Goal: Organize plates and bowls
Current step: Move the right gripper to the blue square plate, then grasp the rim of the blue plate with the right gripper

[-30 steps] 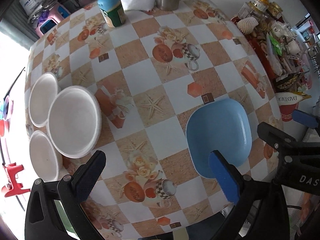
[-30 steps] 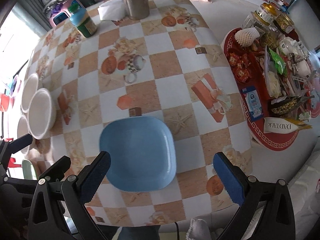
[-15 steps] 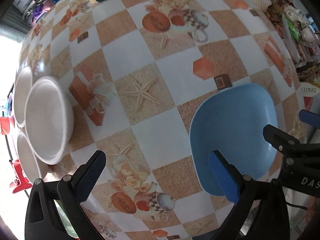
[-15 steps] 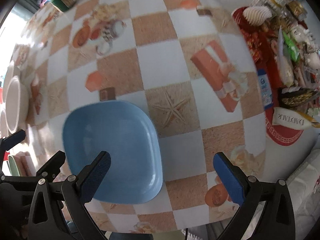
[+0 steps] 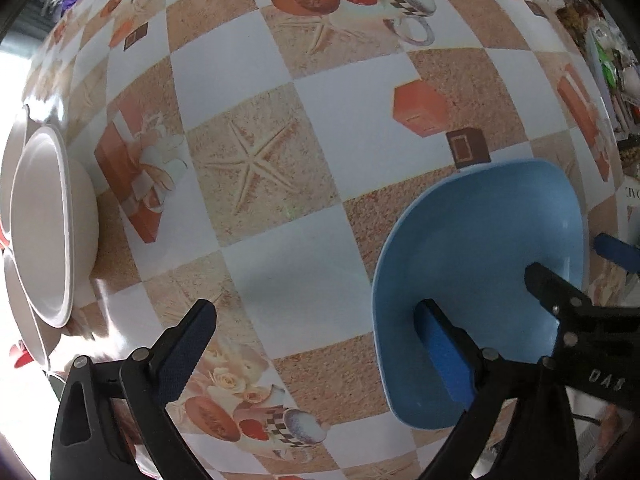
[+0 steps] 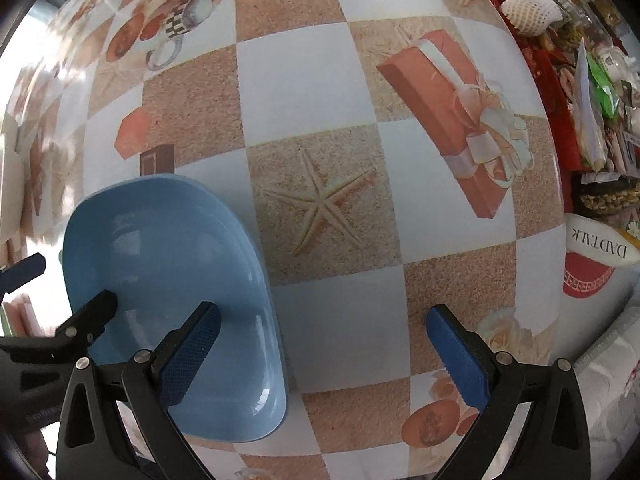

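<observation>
Left wrist view: your left tongs (image 5: 316,340) hang spread wide over the desk (image 5: 320,120), gripping nothing.
The blue plate (image 5: 480,264) lies flat on the checked desk cloth, with the right finger of your left tongs above its near-left part. White bowls (image 5: 44,224) sit clustered at the desk's far left edge, well apart from the plate. In the right wrist view, your right tongs (image 6: 320,340) are likewise spread and empty; their left finger hovers over the blue plate (image 6: 160,264), their right finger over bare cloth. A red tray (image 6: 560,92) of packets lies at the right.
</observation>
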A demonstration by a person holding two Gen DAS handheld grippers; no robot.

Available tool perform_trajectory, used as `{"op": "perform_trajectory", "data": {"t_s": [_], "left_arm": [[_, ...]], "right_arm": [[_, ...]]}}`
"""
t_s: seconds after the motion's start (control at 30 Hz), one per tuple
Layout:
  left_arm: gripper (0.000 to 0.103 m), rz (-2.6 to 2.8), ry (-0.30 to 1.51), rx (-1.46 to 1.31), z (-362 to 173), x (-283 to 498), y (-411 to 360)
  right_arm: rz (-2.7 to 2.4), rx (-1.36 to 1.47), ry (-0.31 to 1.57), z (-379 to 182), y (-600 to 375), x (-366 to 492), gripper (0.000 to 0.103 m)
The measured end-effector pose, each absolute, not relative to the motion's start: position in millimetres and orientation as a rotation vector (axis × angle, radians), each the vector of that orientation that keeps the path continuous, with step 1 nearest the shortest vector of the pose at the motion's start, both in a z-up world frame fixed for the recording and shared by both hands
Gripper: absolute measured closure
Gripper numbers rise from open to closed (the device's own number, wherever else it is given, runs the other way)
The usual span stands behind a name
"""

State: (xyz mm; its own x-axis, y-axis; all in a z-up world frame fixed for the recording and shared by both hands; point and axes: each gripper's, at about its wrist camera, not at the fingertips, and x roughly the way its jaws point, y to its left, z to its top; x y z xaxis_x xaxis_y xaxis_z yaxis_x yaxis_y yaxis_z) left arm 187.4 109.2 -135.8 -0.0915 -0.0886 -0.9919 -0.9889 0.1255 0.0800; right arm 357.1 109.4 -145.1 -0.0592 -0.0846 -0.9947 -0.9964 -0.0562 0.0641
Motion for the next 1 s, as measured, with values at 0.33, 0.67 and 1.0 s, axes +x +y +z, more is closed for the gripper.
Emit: {"op": "perform_trajectory", "data": {"t_s": [0.33,0.67,1.0], "left_arm": [[0.027,1.088,1.333,-1.198,-133,194,105],[0.069,0.986,1.381,-1.155,-126,200,92],[0.07,1.001,1.408,-1.134,-112,144,47]], "right_arm": [[1.293,-1.311,1.292,-131,93,346,0.025],[1.311,-1.289,1.395,-114,57,322,0.082],[1.36,-1.327,1.446,-101,32,286,0.082]]}}
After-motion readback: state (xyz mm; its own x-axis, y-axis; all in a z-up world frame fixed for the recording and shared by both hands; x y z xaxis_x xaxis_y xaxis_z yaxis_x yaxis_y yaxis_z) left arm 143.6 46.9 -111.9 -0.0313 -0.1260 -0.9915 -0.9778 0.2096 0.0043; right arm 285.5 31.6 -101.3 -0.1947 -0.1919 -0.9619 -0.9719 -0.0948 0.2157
